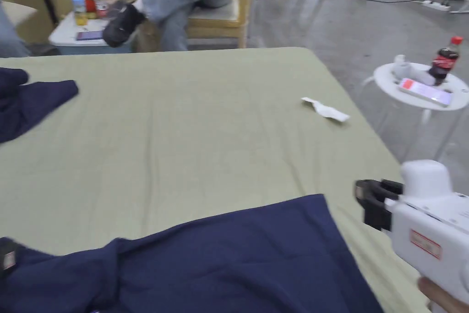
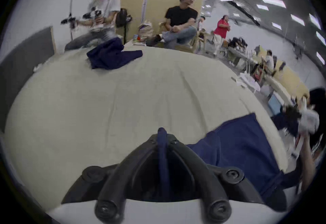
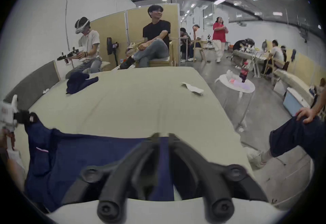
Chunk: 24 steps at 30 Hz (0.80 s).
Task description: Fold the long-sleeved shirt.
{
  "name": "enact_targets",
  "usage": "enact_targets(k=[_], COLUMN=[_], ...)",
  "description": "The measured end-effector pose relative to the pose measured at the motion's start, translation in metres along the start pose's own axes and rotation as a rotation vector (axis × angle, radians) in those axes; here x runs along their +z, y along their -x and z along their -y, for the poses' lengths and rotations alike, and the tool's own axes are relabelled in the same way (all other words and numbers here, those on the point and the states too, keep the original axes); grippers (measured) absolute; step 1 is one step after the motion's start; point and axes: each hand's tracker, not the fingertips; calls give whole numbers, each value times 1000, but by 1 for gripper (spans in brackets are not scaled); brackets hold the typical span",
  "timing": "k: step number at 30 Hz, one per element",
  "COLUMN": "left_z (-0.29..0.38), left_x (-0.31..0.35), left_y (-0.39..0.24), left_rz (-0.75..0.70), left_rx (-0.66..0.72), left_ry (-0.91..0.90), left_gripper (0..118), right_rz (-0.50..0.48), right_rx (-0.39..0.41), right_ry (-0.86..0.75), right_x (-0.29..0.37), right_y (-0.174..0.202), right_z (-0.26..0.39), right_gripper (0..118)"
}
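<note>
Folding looks barely begun: the navy shirt (image 1: pixel 220 259) lies spread along the bottom of the head view on the green bed (image 1: pixel 197 135) (no finished fold visible), its edge pinched by the left gripper (image 2: pixel 162 135), while the right gripper (image 3: pixel 163 137) hovers beside it, jaws narrowly parted.

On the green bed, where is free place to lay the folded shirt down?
The wide middle of the bed is bare, bordered by the navy shirt at the near edge, the second navy garment at far left and the crumpled paper at right. The near edge is crowded: the left gripper pinches the shirt there.
</note>
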Motion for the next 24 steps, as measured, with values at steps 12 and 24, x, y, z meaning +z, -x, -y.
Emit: enact_targets(k=[12,24], left_z=[18,-1], left_x=[-25,-30], left_y=[30,25], left_rz=[-14,-9], left_rx=[82,63], left_ry=[52,57], left_gripper=[3,3], right_rz=[-80,-5], right_rx=[-54,65], right_ry=[330,114], right_x=[-152,-88], right_y=[-24,2], right_z=[39,17], right_gripper=[73,6])
